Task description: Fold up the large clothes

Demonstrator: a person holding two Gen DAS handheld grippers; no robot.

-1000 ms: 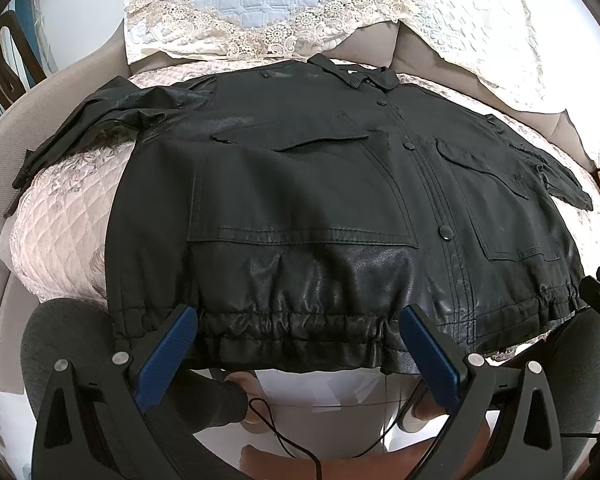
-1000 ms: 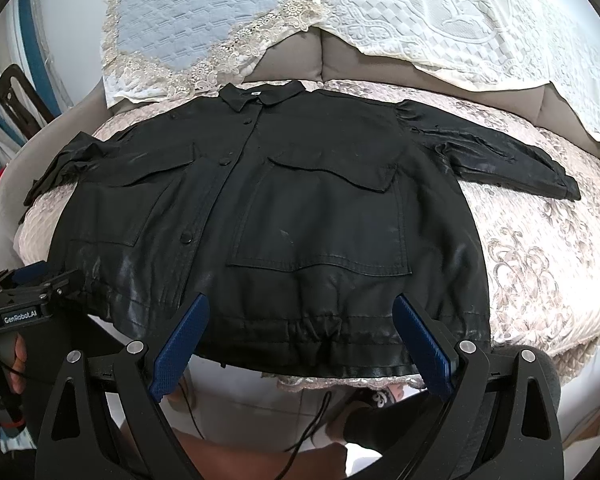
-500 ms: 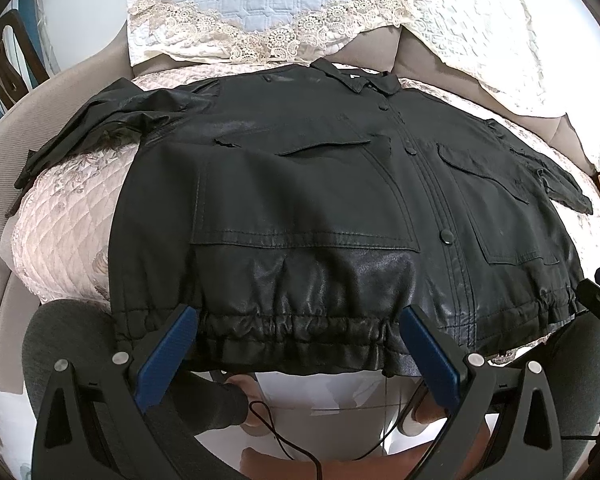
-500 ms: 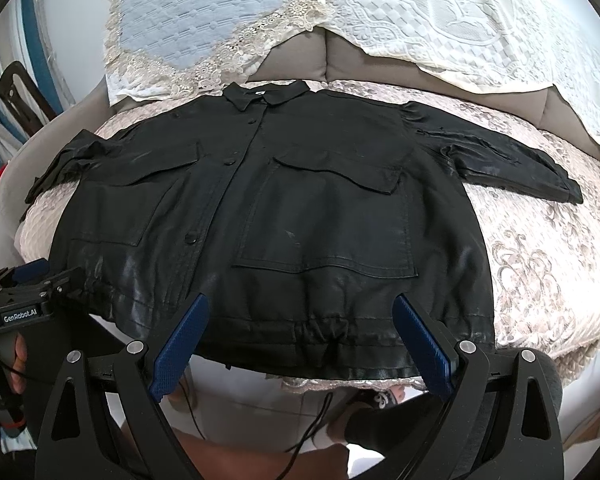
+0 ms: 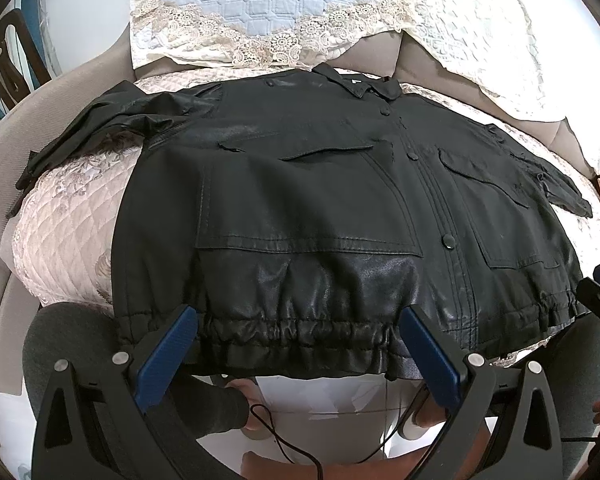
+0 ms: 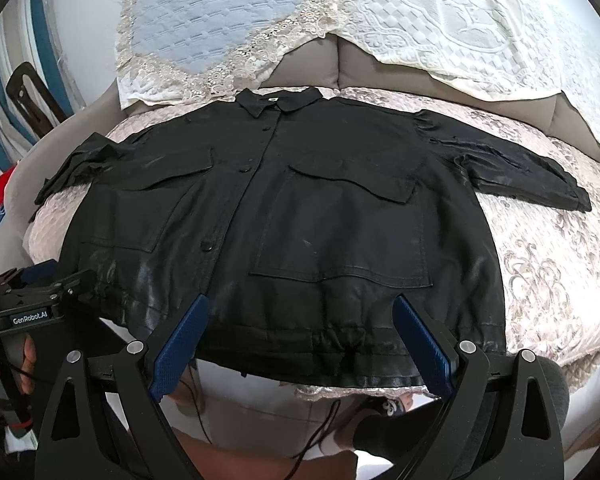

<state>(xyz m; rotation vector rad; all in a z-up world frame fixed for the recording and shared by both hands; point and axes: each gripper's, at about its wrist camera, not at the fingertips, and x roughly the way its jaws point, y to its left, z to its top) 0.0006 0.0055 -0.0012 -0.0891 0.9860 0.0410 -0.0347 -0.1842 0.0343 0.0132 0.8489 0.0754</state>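
Note:
A black leather-look jacket (image 5: 308, 200) (image 6: 300, 208) lies front up and buttoned on a quilted seat cover, collar at the far side, both sleeves spread out sideways. Its gathered hem hangs over the near edge. My left gripper (image 5: 296, 328) stands open just in front of the hem's left half, blue pads (image 5: 168, 356) wide apart, nothing held. Open too is my right gripper (image 6: 300, 316), hovering over the hem's right half with empty pads (image 6: 422, 344). The left gripper (image 6: 40, 296) also shows at the left edge of the right wrist view.
The jacket rests on a pinkish quilted cover (image 6: 548, 272) over a grey sofa (image 5: 4, 168). Lace-trimmed blue and white throws (image 6: 228, 20) drape the backrest. Below the seat edge are the person's legs, feet and a trailing cable (image 5: 284, 436). A dark chair frame (image 5: 16, 60) stands far left.
Both grippers have eased slightly back and up, so the jacket sits a little lower in the views. The jacket itself has not moved.

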